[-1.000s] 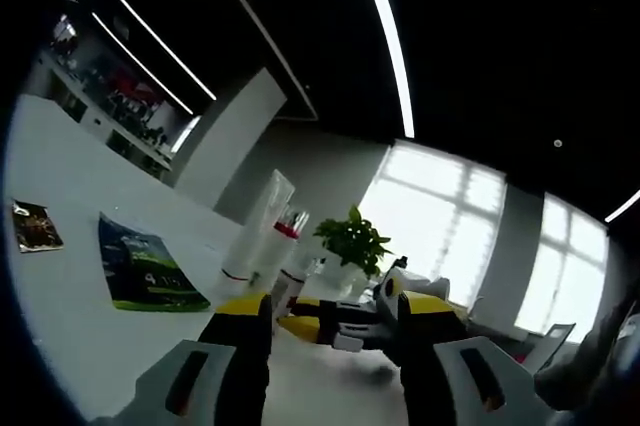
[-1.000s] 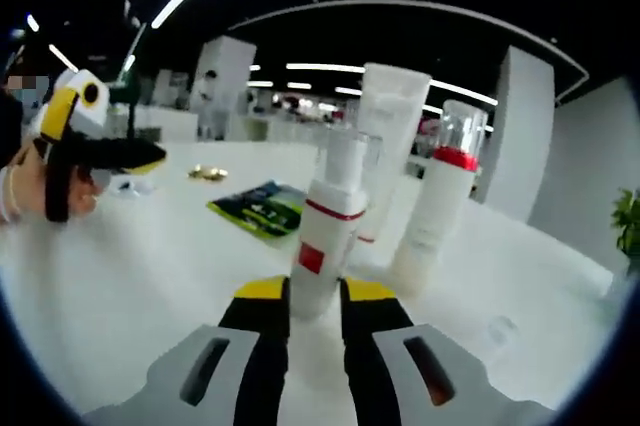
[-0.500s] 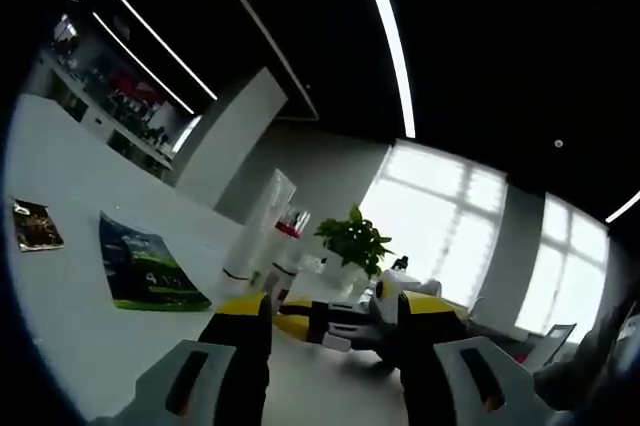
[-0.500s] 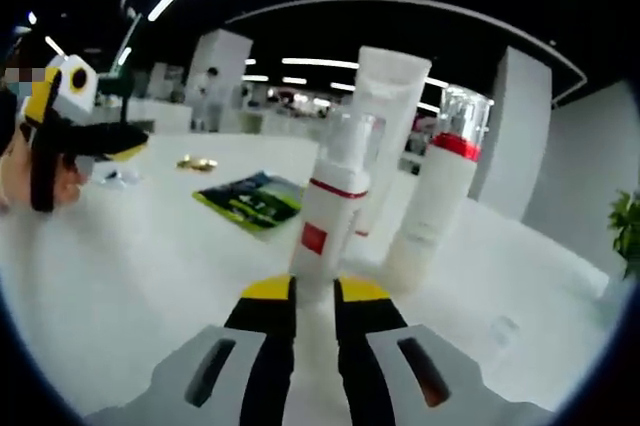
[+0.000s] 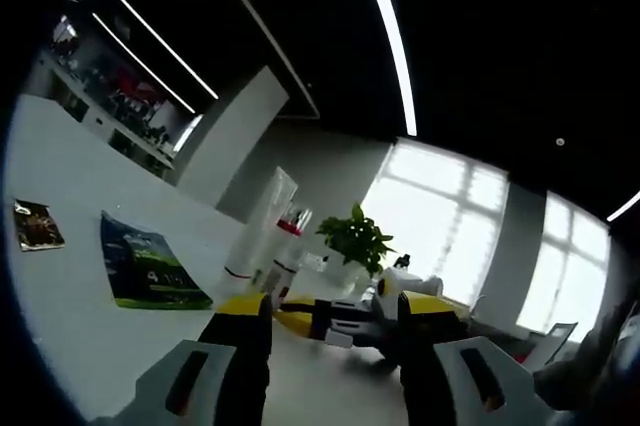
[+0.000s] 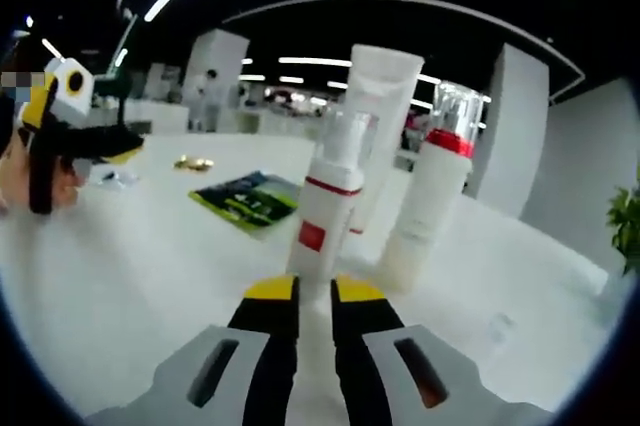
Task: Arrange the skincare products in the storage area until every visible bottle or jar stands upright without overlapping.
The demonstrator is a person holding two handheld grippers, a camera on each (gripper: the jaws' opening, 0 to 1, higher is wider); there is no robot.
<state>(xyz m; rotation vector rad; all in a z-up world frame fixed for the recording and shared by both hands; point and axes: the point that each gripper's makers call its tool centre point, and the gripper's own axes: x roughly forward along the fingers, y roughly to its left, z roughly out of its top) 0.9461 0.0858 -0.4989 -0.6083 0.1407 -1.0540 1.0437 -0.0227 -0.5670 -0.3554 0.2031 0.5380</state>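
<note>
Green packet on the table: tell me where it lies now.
In the right gripper view, the green packet lies flat on the white table, left of the pump bottle.

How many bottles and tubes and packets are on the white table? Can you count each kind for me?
Bottles with red bands: 2
Tube: 1
Green packet: 1
Small gold packet: 1
Total: 5

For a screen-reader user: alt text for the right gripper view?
The right gripper stands behind a white pump bottle with a red band; whether it grips is unclear. A tall white tube and a red-collared white bottle stand upright behind, on a white table.
</note>
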